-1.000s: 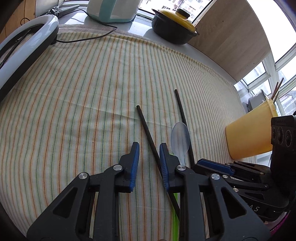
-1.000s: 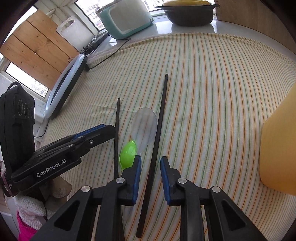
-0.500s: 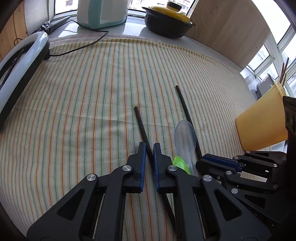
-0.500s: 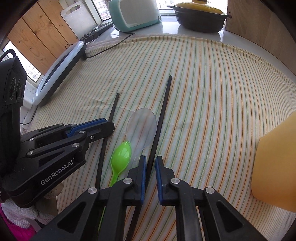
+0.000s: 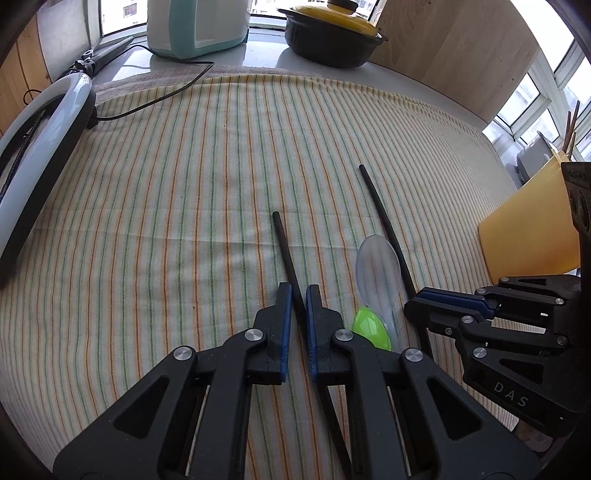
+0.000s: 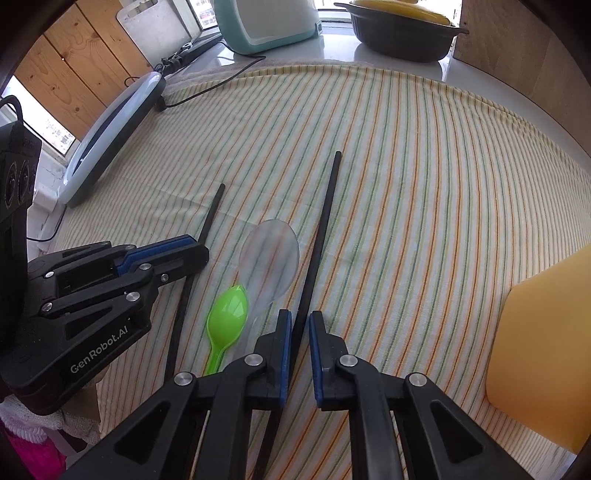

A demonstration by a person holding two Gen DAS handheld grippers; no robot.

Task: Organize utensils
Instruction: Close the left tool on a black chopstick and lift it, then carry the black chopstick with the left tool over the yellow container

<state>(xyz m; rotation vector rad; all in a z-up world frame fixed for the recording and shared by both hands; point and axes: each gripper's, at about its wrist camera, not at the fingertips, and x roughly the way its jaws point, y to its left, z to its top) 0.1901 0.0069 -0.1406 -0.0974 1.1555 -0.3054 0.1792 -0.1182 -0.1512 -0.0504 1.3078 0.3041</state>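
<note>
Two black chopsticks, a clear plastic spoon (image 5: 377,271) and a green plastic spoon (image 5: 370,327) lie on the striped cloth (image 5: 184,192). My left gripper (image 5: 298,291) is shut on the left chopstick (image 5: 283,243). My right gripper (image 6: 300,320) is shut on the right chopstick (image 6: 322,225). The spoons (image 6: 269,254) (image 6: 227,315) lie between the two chopsticks. The left chopstick also shows in the right wrist view (image 6: 210,218), and the right one in the left wrist view (image 5: 384,218). A yellow cup (image 6: 543,332) stands at the right.
A ring light (image 5: 33,147) with its cable lies at the left edge. A teal appliance (image 5: 195,26) and a black pot with a yellow lid (image 5: 332,33) stand at the back. The yellow cup (image 5: 532,221) holds brown sticks.
Both grippers closed from open onto their chopsticks and lifted back a little. The green spoon came into view.
</note>
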